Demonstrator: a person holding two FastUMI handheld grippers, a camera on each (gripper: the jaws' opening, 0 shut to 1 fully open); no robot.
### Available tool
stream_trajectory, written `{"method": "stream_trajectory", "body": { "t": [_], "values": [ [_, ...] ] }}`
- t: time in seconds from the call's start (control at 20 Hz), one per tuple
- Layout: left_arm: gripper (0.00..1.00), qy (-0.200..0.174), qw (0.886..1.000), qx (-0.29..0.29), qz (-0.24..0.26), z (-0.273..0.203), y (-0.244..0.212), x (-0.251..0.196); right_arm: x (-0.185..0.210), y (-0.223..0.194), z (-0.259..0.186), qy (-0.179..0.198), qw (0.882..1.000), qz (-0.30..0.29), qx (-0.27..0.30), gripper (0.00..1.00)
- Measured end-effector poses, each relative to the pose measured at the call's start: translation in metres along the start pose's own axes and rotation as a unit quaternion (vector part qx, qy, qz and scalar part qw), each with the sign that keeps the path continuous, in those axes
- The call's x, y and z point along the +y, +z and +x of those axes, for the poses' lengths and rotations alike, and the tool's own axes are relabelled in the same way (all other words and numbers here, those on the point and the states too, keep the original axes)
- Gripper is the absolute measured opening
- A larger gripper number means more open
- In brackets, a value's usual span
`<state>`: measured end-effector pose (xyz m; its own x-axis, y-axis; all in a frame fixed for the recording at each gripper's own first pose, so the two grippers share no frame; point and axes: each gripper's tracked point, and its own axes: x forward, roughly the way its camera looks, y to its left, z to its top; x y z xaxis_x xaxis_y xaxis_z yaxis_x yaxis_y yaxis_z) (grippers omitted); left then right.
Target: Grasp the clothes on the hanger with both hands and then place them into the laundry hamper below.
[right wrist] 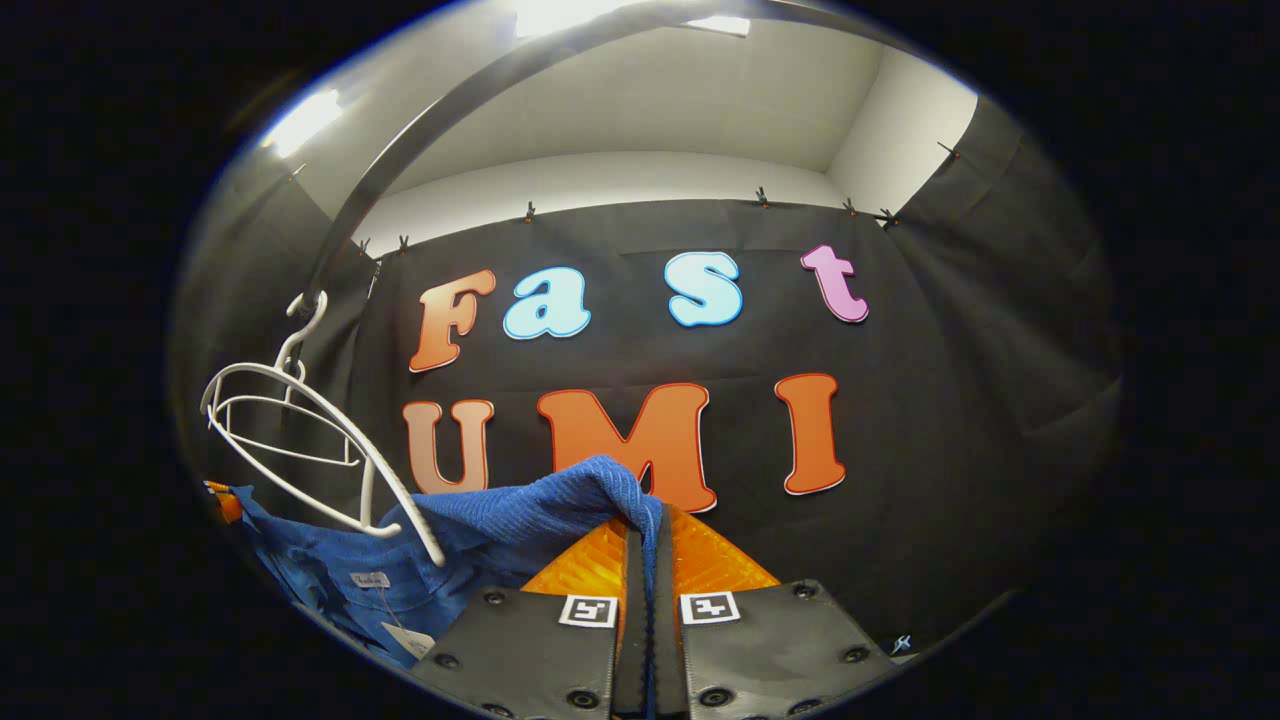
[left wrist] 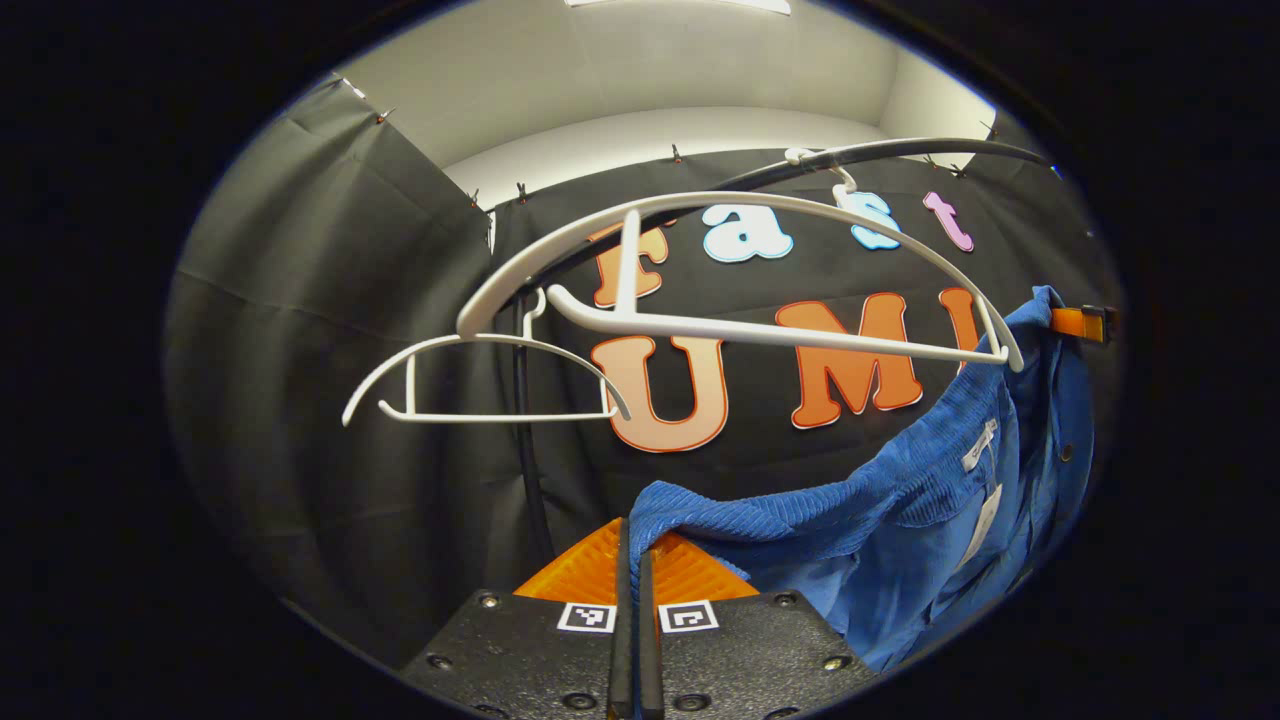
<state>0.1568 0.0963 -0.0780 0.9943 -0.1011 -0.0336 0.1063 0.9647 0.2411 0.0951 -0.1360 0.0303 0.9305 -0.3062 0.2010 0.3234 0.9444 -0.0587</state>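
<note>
Booth: black cloth wall [right wrist: 950, 330], dark rail [left wrist: 900, 152] w/ white hangers [left wrist: 700, 325]. Blue ribbed garment [left wrist: 900, 480], tags visible, pinched by left tongs [left wrist: 631, 545] & right tongs [right wrist: 646, 530].

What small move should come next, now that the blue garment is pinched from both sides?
Probably lower both together. The left hand-held gripper and right hand-held gripper each look shut on the blue garment, which hangs clear of the white hangers. The hamper isn't visible, so descend slowly.
</note>
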Motion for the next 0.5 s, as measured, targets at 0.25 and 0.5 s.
{"method": "stream_trajectory", "body": {
  "t": [0.25,0.5],
  "values": [
    [0.02,-0.016,1.0,0.013,-0.012,-0.01,-0.01,-0.023,0.001,-0.007,-0.011,0.009,1.0,-0.007,0.011,0.1],
    [0.03,-0.05,0.998,0.029,-0.02,-0.021,-0.023,-0.066,0.04,-0.038,-0.031,0.065,0.997,0.0,0.051,0.1]
  ]
}}
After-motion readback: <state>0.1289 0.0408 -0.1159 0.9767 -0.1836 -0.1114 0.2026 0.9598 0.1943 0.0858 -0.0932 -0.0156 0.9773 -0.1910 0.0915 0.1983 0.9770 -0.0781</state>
